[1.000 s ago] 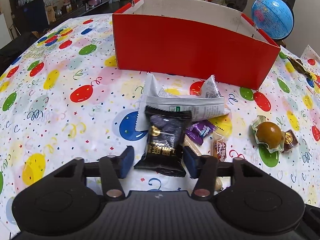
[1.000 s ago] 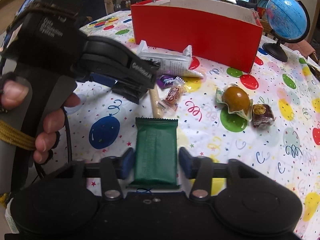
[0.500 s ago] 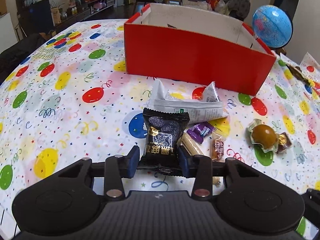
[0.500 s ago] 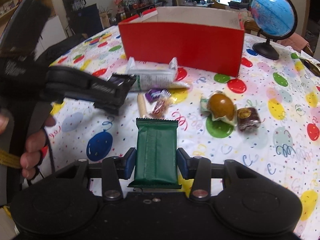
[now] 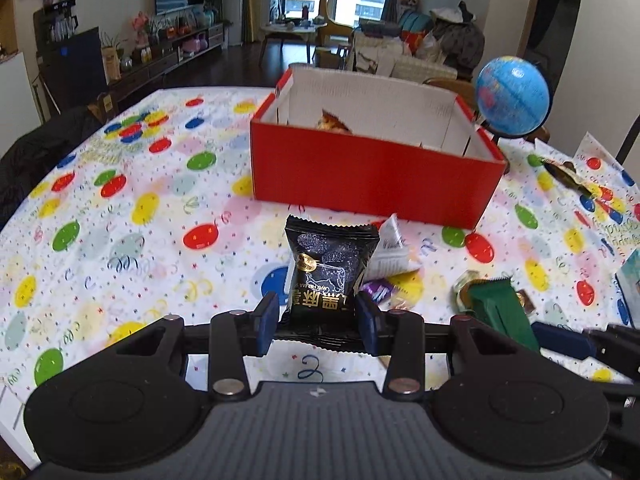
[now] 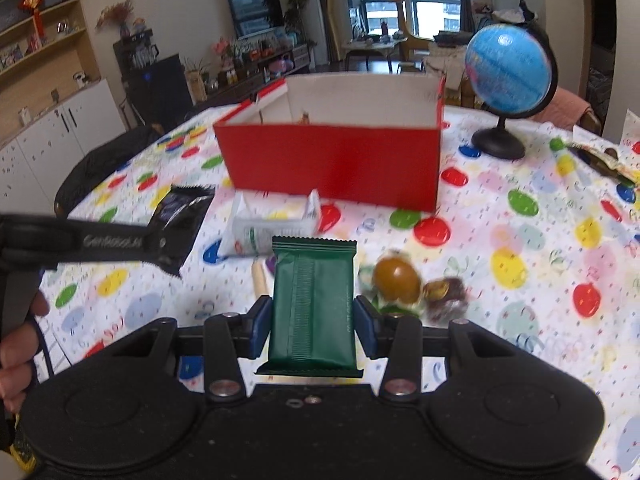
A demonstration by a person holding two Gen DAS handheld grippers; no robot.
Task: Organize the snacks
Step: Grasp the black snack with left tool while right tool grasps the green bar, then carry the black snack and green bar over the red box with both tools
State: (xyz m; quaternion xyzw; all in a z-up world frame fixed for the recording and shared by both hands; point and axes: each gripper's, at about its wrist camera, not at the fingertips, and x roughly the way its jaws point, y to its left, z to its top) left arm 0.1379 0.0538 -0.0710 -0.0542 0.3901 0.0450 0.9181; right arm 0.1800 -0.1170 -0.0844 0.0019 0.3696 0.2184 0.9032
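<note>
My left gripper is shut on a black snack packet and holds it above the table, short of the red box. My right gripper is shut on a green snack bar, also lifted. The red box is open at the top, with a snack inside. On the table lie a white wrapped snack, a brown egg in its wrapper and a small dark candy. The black packet shows in the right wrist view, the green bar in the left.
A blue globe on a black stand is right of the box. A balloon-print cloth covers the table. A purple candy and a pale stick snack lie by the white one. A dark chair back is at the left.
Both grippers have risen off the table with their snacks and moved toward the red box. The left gripper closed on the black packet about a second ago.
</note>
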